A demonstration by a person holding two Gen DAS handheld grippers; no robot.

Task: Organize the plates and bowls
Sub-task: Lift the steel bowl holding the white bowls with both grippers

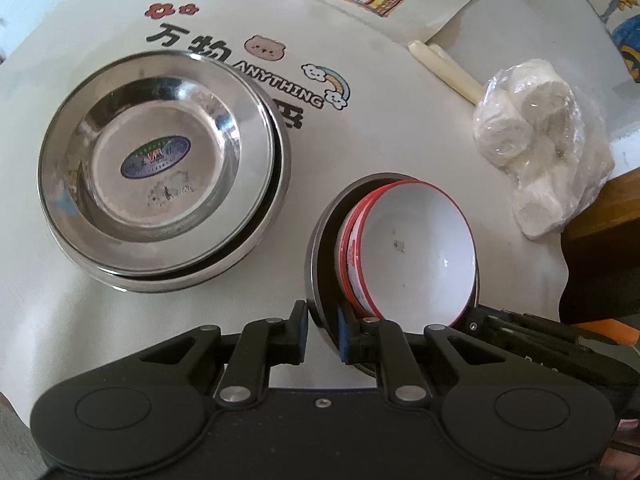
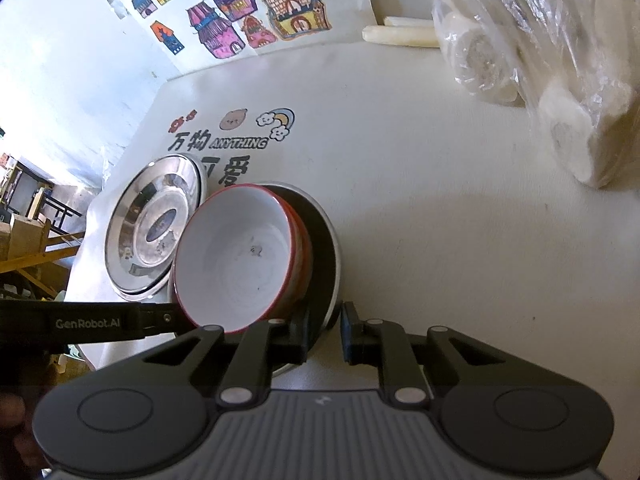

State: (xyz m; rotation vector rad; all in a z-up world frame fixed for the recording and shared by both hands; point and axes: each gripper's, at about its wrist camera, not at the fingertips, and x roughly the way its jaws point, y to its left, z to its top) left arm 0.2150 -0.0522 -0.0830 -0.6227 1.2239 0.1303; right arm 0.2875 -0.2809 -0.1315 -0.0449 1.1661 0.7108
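A stack of steel plates point(image 1: 160, 168) lies on the white table, also in the right wrist view point(image 2: 156, 236). Beside it a steel bowl point(image 1: 320, 248) holds tilted white bowls with red rims point(image 1: 416, 248). My left gripper point(image 1: 323, 332) is shut on the steel bowl's rim, one finger outside and one inside. In the right wrist view the steel bowl point(image 2: 326, 248) and the red-rimmed bowls point(image 2: 236, 256) are tilted. My right gripper point(image 2: 325, 332) is shut on the steel bowl's opposite rim.
A plastic bag of white rolls point(image 1: 544, 140) lies to the right, large in the right wrist view point(image 2: 540, 80). Two cream sticks point(image 1: 444, 68) lie behind it. A drawing of colourful houses point(image 2: 240, 20) lies at the back. The table edge is at left.
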